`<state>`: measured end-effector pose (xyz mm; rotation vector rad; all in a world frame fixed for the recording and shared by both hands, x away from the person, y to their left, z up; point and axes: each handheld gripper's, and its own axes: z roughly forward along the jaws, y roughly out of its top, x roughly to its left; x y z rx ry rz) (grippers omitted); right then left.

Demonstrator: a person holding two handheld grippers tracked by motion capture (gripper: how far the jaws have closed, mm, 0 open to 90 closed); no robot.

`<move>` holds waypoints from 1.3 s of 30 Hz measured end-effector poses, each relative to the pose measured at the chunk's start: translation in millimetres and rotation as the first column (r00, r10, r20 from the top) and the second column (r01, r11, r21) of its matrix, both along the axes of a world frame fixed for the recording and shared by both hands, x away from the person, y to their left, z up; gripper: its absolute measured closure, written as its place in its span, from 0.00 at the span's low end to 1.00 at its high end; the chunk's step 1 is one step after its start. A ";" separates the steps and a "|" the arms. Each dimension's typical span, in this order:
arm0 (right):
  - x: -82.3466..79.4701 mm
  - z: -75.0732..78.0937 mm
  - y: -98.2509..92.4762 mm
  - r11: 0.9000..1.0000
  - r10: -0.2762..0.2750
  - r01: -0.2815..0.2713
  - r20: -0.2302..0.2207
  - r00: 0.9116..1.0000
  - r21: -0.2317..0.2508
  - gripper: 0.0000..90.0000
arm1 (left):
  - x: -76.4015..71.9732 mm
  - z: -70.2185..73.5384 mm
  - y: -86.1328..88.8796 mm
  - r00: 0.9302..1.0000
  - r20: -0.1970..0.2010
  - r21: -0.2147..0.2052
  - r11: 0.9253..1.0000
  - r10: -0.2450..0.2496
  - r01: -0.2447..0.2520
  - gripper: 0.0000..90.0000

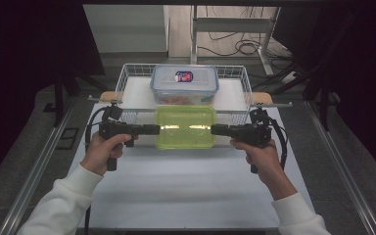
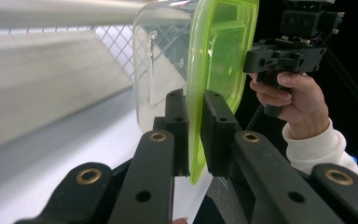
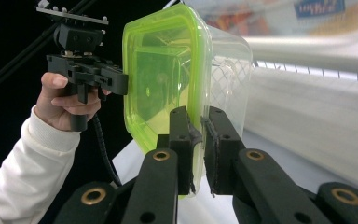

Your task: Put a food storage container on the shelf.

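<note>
The left gripper (image 1: pixel 152 129) and right gripper (image 1: pixel 217 129) each have jaws clamped on opposite short ends of the green-lidded container (image 1: pixel 185 126), its long axis spanning between them.

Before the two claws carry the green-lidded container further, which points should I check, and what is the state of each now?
1. Left claw shut on the container's left rim: ok.
2. Right claw shut on the right rim: ok.
3. Green-lidded container held level between both: ok.
4. Green lid seated all round: cannot tell.
5. Free room in the wire basket in front of the blue-lidded box: cannot tell.
6. Container clear of the basket's front wall: cannot tell.
</note>
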<state>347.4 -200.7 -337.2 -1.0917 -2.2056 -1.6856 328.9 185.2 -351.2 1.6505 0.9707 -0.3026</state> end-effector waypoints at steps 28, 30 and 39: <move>46.4 55.2 4.8 1.000 -0.011 0.011 -0.006 1.000 0.028 0.91 | 55.3 59.3 7.5 1.000 -0.002 -0.009 1.000 -0.017 0.017 0.92; 52.7 59.4 5.6 0.999 -0.012 0.012 -0.013 1.000 0.030 0.91 | 61.0 63.1 8.1 1.000 -0.007 -0.008 1.000 -0.016 0.016 0.92; 75.5 74.0 8.9 0.999 -0.020 0.022 -0.043 0.999 0.033 0.91 | 86.2 76.7 11.2 1.000 -0.028 -0.010 1.000 -0.014 0.013 0.92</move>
